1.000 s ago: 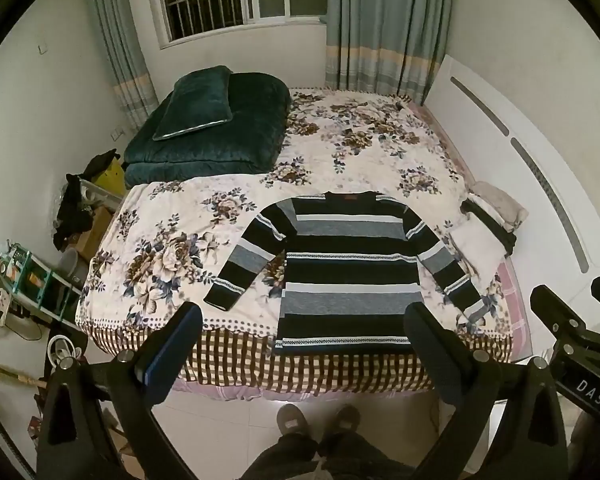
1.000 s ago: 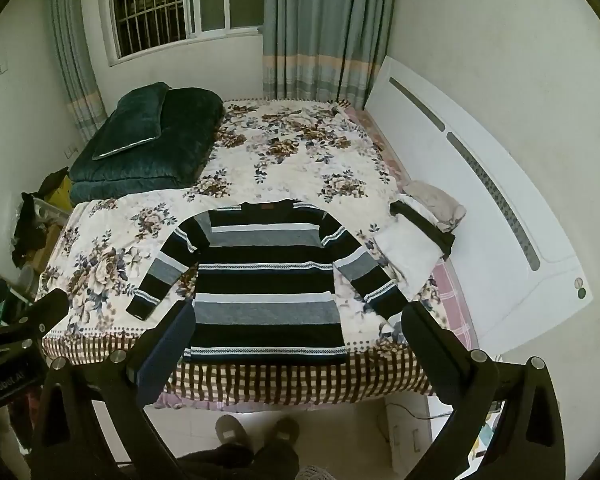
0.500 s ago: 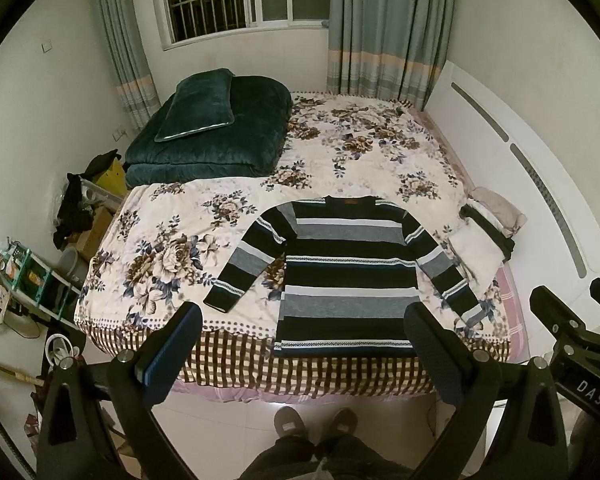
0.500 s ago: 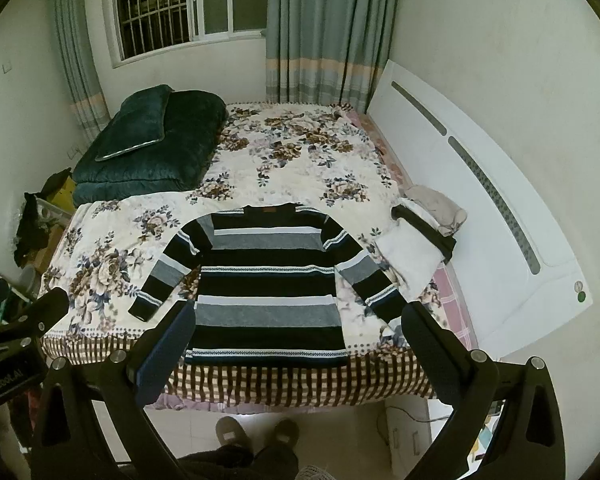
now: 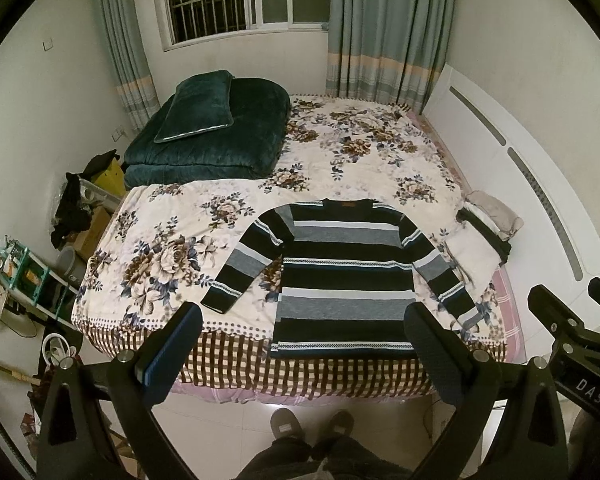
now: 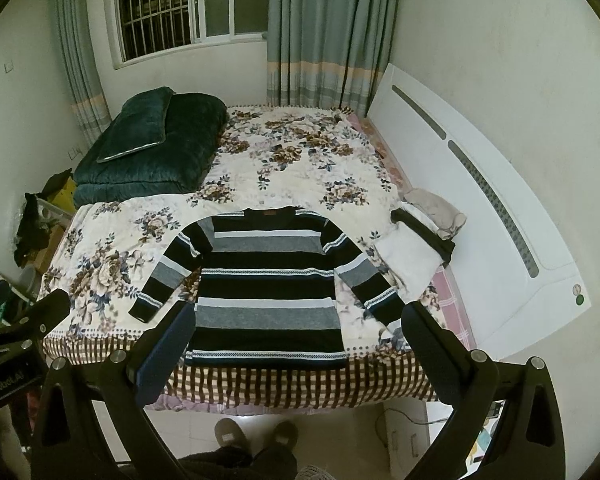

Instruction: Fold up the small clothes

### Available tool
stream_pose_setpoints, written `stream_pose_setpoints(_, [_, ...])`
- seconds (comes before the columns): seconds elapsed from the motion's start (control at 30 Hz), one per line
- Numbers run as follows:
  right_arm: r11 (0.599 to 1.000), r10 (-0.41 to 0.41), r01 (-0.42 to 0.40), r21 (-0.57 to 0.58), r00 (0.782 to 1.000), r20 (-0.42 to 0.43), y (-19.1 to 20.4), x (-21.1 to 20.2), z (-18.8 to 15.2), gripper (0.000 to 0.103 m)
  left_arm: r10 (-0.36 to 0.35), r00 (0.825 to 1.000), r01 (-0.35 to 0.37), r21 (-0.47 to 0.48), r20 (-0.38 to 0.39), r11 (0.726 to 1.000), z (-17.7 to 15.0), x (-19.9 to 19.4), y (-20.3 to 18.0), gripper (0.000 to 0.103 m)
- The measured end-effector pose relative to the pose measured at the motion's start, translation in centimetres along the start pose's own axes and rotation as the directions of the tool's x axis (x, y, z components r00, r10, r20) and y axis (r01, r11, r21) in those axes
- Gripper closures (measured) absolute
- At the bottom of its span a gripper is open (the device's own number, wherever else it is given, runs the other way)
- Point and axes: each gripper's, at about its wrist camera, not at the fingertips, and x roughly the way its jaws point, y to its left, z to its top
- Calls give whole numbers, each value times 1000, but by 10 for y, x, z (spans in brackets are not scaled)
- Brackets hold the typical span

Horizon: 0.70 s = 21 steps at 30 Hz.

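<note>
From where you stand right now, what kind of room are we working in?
A home bedroom, almost certainly. A bed with a floral bedspread fills the room, a white headboard stands along one side, and a folded green quilt lies on it. The striped sweater lies spread flat.

Bare floral bed (image 5: 372, 160) lies open at 12 o'clock of the striped sweater (image 5: 344, 280); folded clothes (image 5: 480, 240) crowd its 3 o'clock sleeve, dark quilt (image 5: 208, 148) stands at 10 o'clock.

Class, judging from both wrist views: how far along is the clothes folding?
Done: a stack of folded clothes sits by the headboard. In hand: nothing; the left gripper and right gripper are open, above the bed edge. Left: the striped sweater lies flat, sleeves spread, entirely unfolded.
</note>
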Motion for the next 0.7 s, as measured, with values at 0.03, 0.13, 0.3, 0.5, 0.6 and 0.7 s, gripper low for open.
stream_pose_setpoints(0.03, [1000, 0, 0, 0, 1000, 0, 0, 0, 0, 0, 0, 1000, 0, 0, 1, 1000, 0, 0, -1, 0])
stream_pose_setpoints(0.13, [1000, 1, -1, 2, 1000, 2, -1, 0, 0, 0, 0, 1000, 0, 1, 5, 1000, 2, -4, -4, 0])
stream_pose_setpoints(0.3, [1000, 3, -3, 2, 1000, 4, 3, -3, 9, 0, -3, 1000, 3, -4, 6, 1000, 10, -7, -4, 0])
stream_pose_setpoints(0.5, [1000, 3, -3, 1, 1000, 6, 4, -4, 10, 0, -3, 1000, 4, -5, 8, 1000, 12, -8, -5, 0])
stream_pose_setpoints(0.6, [1000, 3, -3, 2, 1000, 8, 5, -4, 10, 0, -4, 1000, 4, -5, 10, 1000, 12, -8, -5, 0])
stream_pose_setpoints(0.7, [1000, 3, -3, 1, 1000, 9, 4, -4, 10, 0, -4, 1000, 4, -7, 13, 1000, 14, -8, -4, 0])
